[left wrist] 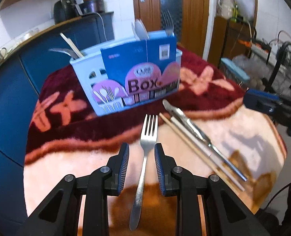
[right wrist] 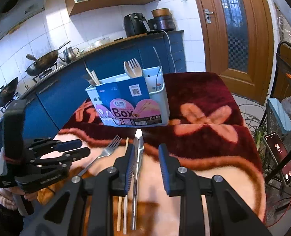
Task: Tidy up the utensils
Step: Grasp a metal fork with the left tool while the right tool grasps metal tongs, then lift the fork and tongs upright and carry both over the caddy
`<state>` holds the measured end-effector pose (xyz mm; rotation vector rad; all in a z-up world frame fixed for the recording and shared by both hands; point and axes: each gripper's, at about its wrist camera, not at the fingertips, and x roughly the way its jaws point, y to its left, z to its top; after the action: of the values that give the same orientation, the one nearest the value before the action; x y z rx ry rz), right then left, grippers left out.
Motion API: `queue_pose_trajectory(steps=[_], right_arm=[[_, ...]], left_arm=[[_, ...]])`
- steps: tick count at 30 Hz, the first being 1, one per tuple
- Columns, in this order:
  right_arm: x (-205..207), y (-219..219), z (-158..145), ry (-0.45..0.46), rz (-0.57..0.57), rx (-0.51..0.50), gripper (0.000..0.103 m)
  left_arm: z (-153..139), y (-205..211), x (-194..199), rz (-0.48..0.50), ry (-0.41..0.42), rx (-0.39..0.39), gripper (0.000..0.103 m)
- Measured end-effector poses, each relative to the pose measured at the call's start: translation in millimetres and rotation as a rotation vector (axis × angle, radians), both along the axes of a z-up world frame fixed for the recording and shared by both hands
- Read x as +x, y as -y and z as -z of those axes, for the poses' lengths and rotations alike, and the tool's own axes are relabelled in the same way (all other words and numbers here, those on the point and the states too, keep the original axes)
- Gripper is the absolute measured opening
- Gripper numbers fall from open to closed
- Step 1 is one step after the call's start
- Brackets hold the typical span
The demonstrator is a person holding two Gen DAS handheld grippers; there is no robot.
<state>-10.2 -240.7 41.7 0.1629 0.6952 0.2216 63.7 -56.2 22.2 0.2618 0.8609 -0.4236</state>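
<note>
The left gripper (left wrist: 141, 166) has its jaws spread astride a fork (left wrist: 146, 153) lying on the blanket-covered surface (left wrist: 243, 137), not pinching it. The right gripper (right wrist: 147, 168) likewise straddles a steel spoon (right wrist: 138, 157) beside the chopsticks (right wrist: 125, 196). Farther off stands the pale-blue utensil box (left wrist: 90, 66), already holding cutlery.

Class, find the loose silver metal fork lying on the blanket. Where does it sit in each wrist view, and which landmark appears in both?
Left wrist view: the silver metal fork lies at lower centre, between the open fingers of the left gripper, tines pointing away.
Right wrist view: the fork lies left of centre, slanted, beside the chopsticks.
Shared landmark: the light blue utensil box labelled "Box".
</note>
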Motion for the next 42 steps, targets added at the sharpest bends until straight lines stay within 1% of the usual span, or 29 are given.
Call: queue_pose_trajectory(steps=[6,11,15,17,20,22,26,27,28,29,30,31,32,35,37,39,42], right_arm=[[0.9,2.6,7.0,-0.024,0.0,-0.001,0.028],[2.8,3.7,10.9,-0.04,0.0,0.0,0.028],[3.0,3.4,13.0,-0.048,-0.002,-0.005,0.029],[4.2,3.0,13.7,-0.053,-0.003,-0.008,0.029],[5.7,1.5,14.8,-0.06,-0.006,-0.012,0.029],[6.5,-0.1,15.3,-0.064,-0.01,-0.014,0.029],[8.3,-3.4,16.4,-0.074,-0.017,-0.022,0.029],[9.0,-4.2,16.5,-0.077,-0.018,-0.026,0.029],[10.2,-4.8,16.6,-0.081,-0.02,-0.029,0.029],[10.7,-4.9,17.0,-0.083,-0.021,-0.032,0.029],[11.6,-5.7,17.2,-0.088,-0.023,-0.037,0.03],[12.5,-6.5,17.4,-0.094,-0.025,-0.042,0.03],[13.5,-7.4,17.5,-0.098,-0.027,-0.045,0.03],[17.0,-11.1,19.4,-0.117,-0.037,-0.065,0.033],[20.3,-15.0,21.6,-0.137,-0.049,-0.085,0.033],[23.3,-19.0,24.0,-0.157,-0.062,-0.103,0.034],[25.0,-25.9,28.2,-0.184,-0.082,-0.124,0.034]], left_arm=[[17.3,5.1,10.8,0.012,-0.102,0.037,0.027],[26.6,7.2,18.5,0.022,-0.158,0.052,0.027],[36.5,7.3,26.9,0.03,-0.226,0.035,0.026],[36.8,6.8,31.0,0.031,-0.237,0.028,0.026],[37.1,5.2,38.0,0.019,-0.278,0.005,0.026],[37.4,5.9,41.3,0.023,-0.285,0.004,0.026],[37.7,9.2,43.8,0.036,-0.277,0.014,0.024],[37.5,9.0,44.7,0.034,-0.276,0.012,0.021],[37.4,9.9,44.4,0.029,-0.273,0.008,0.016],[37.3,8.8,44.8,0.023,-0.27,0.001,0.014],[37.1,6.9,45.3,0.018,-0.27,-0.014,0.01],[36.4,3.8,44.0,0.016,-0.268,-0.029,0.007],[36.5,1.9,43.4,0.012,-0.26,-0.04,0.007],[34.6,-3.5,37.0,-0.002,-0.216,-0.072,0.006],[29.7,-10.7,30.4,-0.011,-0.172,-0.104,0.006],[22.0,-19.3,23.0,-0.026,-0.128,-0.152,0.006],[9.8,-29.3,13.1,-0.048,-0.066,-0.201,0.006]])
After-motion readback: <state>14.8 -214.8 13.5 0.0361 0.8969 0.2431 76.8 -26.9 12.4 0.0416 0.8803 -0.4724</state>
